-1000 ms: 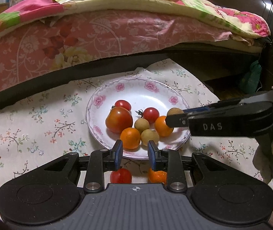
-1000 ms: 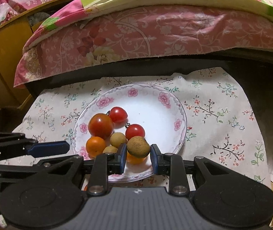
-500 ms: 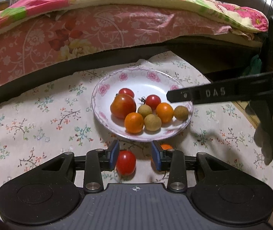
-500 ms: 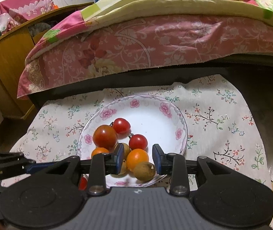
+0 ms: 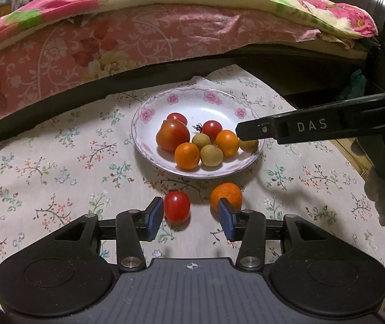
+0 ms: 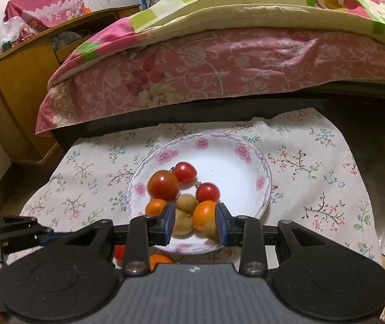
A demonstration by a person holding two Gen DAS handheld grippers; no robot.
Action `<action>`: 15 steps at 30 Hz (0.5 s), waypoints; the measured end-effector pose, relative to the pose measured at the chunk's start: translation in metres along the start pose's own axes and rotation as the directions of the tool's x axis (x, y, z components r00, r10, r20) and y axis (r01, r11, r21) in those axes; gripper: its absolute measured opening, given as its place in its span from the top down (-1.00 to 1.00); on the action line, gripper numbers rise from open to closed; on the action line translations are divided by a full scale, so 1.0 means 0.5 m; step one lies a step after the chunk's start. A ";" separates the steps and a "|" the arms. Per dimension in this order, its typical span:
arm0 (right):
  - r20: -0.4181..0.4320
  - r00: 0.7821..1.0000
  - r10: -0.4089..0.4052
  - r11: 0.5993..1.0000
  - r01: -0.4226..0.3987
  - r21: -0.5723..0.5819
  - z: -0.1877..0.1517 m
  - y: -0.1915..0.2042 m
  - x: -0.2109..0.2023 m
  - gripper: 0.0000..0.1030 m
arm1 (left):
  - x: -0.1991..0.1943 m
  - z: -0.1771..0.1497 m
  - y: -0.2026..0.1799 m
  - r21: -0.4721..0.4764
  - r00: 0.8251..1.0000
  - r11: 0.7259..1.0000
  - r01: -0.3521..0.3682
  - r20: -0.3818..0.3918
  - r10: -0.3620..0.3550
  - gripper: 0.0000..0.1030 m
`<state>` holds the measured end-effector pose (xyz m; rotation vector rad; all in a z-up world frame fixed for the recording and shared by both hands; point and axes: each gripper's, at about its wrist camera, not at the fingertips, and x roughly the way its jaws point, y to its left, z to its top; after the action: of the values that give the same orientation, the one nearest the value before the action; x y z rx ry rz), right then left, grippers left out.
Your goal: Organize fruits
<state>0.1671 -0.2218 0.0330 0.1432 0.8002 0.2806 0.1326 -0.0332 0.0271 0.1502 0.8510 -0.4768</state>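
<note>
Floral cloth (image 5: 57,167) covers the worktop below a bed (image 6: 219,62). Plate (image 5: 149,116) holds fruit; tomato (image 5: 176,206) and orange (image 5: 226,193), part-hidden, lie outside. Left gripper (image 5: 191,220) and right gripper (image 6: 193,225): jaws wide, empty.

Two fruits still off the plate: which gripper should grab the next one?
Left. The left gripper is open, low over the cloth, with the cherry tomato and orange just ahead of its fingertips. The right gripper hangs over the plate.
</note>
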 end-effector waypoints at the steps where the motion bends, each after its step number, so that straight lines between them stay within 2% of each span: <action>1: -0.003 1.000 0.003 1.000 -0.003 -0.001 -0.004 0.003 -0.004 0.38 | -0.002 -0.002 -0.001 0.001 1.000 1.000 0.002 -0.004 -0.002 -0.06; 7: -0.019 1.000 0.005 1.000 -0.005 0.009 -0.026 0.022 -0.025 0.38 | -0.015 -0.018 -0.008 -0.001 1.000 1.000 0.006 -0.020 -0.006 -0.24; 11: -0.043 0.999 0.010 1.000 -0.009 0.014 -0.048 0.038 -0.036 0.38 | -0.027 -0.022 -0.008 -0.002 1.000 1.000 0.006 -0.025 -0.006 -0.29; 13: -0.058 0.998 0.005 1.000 -0.005 0.011 -0.060 0.048 -0.039 0.38 | -0.034 -0.024 -0.007 -0.004 1.000 1.000 0.000 -0.031 0.000 -0.43; 15: -0.069 0.998 0.007 1.000 -0.006 0.016 -0.067 0.054 -0.041 0.38 | -0.040 -0.027 -0.005 0.003 0.999 1.000 -0.002 -0.040 0.002 -0.45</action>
<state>0.1238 -0.2015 0.0303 0.1517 0.8711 0.2870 0.1109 -0.0243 0.0336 0.1639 0.8888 -0.4743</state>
